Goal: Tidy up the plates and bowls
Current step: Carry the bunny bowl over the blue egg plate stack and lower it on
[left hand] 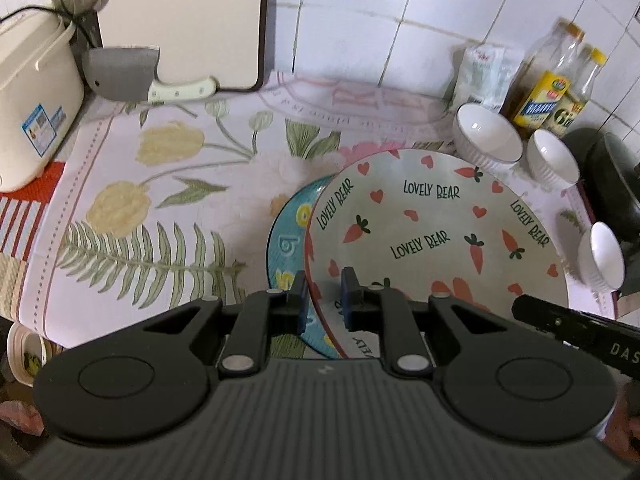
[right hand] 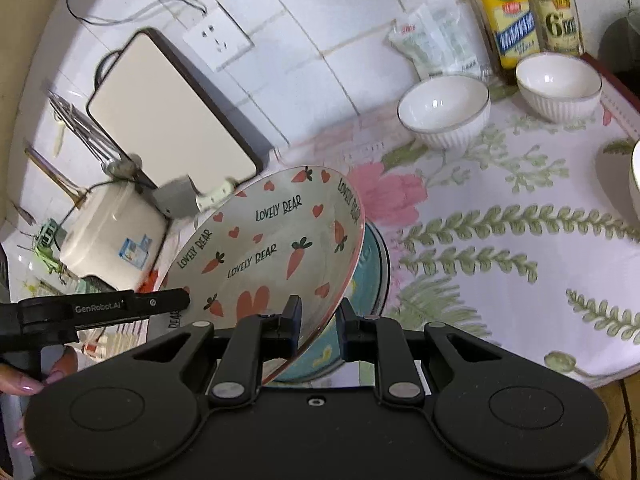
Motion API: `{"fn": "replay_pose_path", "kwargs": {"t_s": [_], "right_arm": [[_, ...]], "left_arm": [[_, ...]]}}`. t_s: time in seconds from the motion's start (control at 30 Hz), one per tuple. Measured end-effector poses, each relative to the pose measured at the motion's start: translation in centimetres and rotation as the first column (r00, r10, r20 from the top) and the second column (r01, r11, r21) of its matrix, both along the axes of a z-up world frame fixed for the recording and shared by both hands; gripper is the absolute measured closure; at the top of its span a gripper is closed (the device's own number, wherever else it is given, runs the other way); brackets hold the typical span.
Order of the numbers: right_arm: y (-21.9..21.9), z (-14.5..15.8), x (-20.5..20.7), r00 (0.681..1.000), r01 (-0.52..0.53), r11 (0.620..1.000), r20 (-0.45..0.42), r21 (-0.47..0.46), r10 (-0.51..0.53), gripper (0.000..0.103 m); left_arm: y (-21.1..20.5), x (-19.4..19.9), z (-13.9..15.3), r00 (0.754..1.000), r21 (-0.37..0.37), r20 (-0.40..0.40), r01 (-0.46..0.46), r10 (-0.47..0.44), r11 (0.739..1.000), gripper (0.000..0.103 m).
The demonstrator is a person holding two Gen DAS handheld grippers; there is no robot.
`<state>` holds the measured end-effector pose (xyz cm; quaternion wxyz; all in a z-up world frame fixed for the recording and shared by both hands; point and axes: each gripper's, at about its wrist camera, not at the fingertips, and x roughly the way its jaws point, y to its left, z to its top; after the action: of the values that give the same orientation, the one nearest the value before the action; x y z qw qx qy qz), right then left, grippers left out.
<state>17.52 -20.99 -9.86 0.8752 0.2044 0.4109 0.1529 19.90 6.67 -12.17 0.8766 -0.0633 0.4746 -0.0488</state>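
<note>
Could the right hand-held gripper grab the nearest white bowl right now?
Probably not yet: the right hand-held gripper is shut on the carrot plate. The path to the white bowl over the cloth looks free.

My carrot plate (left hand: 436, 224) reads "LOVELY BEAR" repeatedly; my left tongs (right hand: 120, 307) read "GenRobot.AI"; bottle label (right hand: 562, 26) shows "6"

Glossy ceramic plate (left hand: 436, 224) on matt printed cloth (left hand: 168, 184); steel cleaver (left hand: 120, 72).

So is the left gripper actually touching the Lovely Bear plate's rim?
Touching. The left wrist view shows the left gripper closed on the near rim of the Lovely Bear plate, a pad against each face, no gap visible.
</note>
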Motion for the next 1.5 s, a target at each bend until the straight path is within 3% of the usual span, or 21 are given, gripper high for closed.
{"fn": "replay_pose_path", "kwargs": {"t_s": [0.47, 0.83, 1.13, 1.5], "right_arm": [[2.6, -3.8, 2.6, 0.995, -0.044, 0.997, -0.094, -0.066, 0.037, 0.08], [3.7, -4.0, 4.1, 0.991, -0.044, 0.989, -0.135, -0.142, 0.024, 0.079], [5.9, -3.4, 4.4, 0.993, -0.062, 0.947, -0.112, -0.315, 0.027, 0.074], [7.0, -4.0, 3.6, 0.996, -0.08, 0.898, -0.06, -0.433, 0.06, 0.071]], "left_arm": [[1.4, 2.6, -4.4, 0.998, 0.036, -0.058, -0.013, 0.015, 0.999, 0.089], [1.5, 3.7, -6.3, 0.996, 0.03, -0.092, -0.002, 0.004, 1.0, 0.087], [0.9, 4.1, -6.6, 0.993, 0.049, -0.113, -0.009, 0.015, 0.999, 0.086], [0.3, 3.6, -7.5, 0.992, 0.093, -0.122, 0.003, 0.008, 0.996, 0.085]]}}
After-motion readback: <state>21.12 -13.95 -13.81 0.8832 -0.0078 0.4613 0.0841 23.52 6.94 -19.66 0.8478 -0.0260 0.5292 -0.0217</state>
